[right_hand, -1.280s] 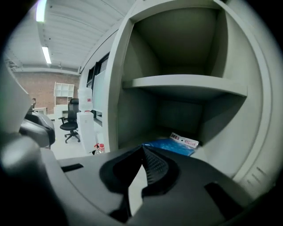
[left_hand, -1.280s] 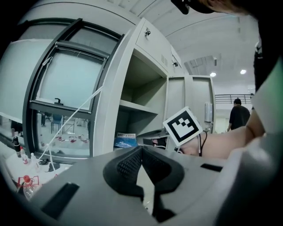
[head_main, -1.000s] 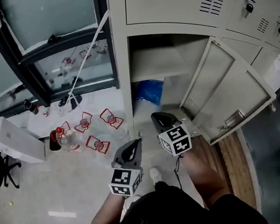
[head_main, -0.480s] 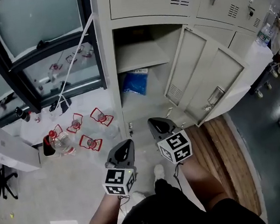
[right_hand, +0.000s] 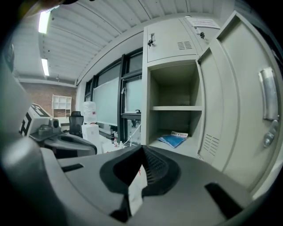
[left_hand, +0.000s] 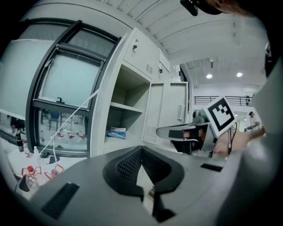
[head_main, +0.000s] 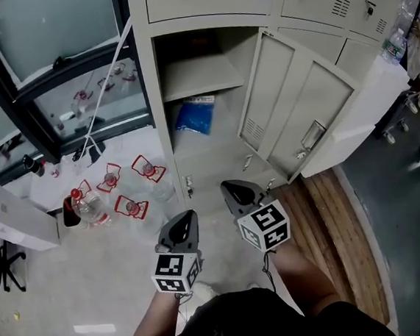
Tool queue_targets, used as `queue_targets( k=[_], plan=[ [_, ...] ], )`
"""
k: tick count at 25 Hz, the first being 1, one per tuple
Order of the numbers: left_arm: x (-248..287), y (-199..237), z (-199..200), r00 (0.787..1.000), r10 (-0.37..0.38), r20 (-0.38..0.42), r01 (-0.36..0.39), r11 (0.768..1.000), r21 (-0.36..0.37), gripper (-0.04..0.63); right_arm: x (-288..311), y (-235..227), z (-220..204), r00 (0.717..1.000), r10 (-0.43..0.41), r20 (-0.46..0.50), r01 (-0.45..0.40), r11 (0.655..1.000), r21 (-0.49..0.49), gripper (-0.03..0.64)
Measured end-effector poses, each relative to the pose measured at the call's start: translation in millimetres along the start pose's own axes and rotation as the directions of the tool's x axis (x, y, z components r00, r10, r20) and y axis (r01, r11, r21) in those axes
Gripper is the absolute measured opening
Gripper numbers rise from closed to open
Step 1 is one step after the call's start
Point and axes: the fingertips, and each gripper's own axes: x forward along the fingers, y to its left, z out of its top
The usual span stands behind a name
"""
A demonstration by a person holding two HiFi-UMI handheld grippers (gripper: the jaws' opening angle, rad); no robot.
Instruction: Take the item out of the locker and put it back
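Standing before the open locker (head_main: 165,142), the person holds the left tool (head_main: 186,217) and the right tool (head_main: 230,187) low and side by side, each with its jaws pressed together on nothing. Well apart from both, the blue bag (head_main: 193,118) lies flat on the floor of the lower compartment, under the shelf (head_main: 194,76), with the door (head_main: 293,111) swung out to the right.

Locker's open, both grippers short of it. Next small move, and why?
Probably open the right gripper and ease it toward the blue packet: its jaws are together, and the packet lies untouched under the shelf, well ahead of it.
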Motion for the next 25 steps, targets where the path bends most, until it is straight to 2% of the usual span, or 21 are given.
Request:
queue_targets(
  k=[12, 25],
  plan=[
    [3.9, -77.8, -14.9, 0.995, 0.100, -0.010, -0.100, 0.995, -0.003, 0.005, -70.6, -15.1, -34.1, 0.991, 0.131, 0.018, -0.132, 0.990, 0.049, 0.002],
    [-26.5, -151.8, -28.1, 0.984, 0.177, 0.009, -0.177, 0.984, -0.006, 0.005, -140.0, -11.4, -46.4, 0.975, 0.214, 0.058, -0.217, 0.975, 0.042, 0.001]
  ],
)
